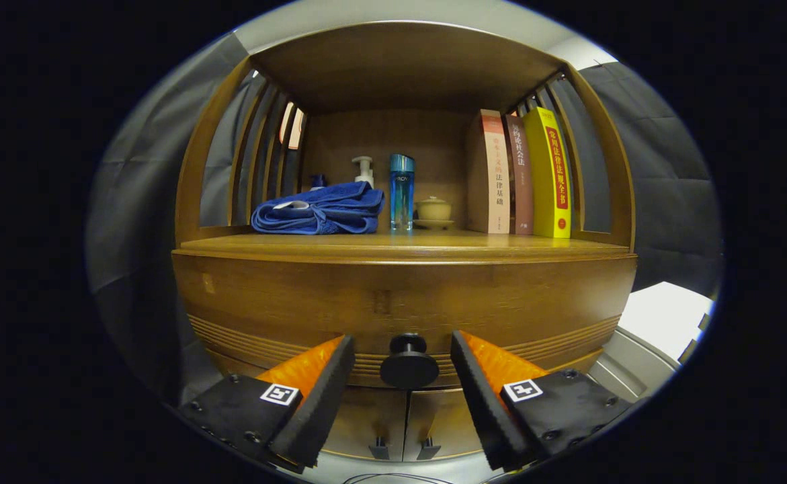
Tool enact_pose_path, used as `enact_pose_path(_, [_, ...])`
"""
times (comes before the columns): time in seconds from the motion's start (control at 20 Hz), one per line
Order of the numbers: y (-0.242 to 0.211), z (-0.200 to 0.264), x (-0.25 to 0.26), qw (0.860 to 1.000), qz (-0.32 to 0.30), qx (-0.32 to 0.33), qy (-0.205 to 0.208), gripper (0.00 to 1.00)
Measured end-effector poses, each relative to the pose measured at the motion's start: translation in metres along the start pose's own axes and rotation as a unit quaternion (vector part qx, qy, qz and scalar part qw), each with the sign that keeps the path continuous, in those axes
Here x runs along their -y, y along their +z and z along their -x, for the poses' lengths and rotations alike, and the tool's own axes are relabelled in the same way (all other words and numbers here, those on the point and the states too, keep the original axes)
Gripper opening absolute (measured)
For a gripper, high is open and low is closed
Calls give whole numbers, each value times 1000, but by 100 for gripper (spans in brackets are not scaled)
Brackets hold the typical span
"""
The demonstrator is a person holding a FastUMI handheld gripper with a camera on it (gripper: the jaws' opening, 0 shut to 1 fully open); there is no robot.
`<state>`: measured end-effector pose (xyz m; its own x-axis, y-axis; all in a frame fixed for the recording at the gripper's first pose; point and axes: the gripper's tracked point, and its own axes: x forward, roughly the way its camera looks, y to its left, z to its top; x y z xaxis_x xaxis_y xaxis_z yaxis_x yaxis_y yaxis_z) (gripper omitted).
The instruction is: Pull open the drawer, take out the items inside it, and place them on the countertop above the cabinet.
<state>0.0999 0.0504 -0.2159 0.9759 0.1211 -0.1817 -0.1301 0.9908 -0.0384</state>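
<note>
- At the middle of the closed wooden drawer front [393,302], a round black knob [408,366] sat between the spread fingers of the gripper [403,349], neither touching it.
- On the wooden countertop [501,245], left end: folded blue towel [319,210].

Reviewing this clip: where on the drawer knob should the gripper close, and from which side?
Close on the drawer knob from straight ahead, fingers left and right of its round head. It juts from the drawer front on a narrower stem, already between the open gripper fingers.
</note>
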Motion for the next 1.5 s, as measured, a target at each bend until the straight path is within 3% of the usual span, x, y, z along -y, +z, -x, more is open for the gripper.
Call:
enact_pose_path(0.25, [-7,-7,7,1000,20,0,-18,73])
enact_pose_path(0.35, [-10,-5,8,1000,5,-4,-14,52])
enact_pose_path(0.45, [-7,-10,12,1000,-9,0,-14,48])
enact_pose_path(0.65, [-7,-8,10,1000,20,0,-18,40])
enact_pose_path(1.5, [-5,63,8,1000,1,-10,-13,40])
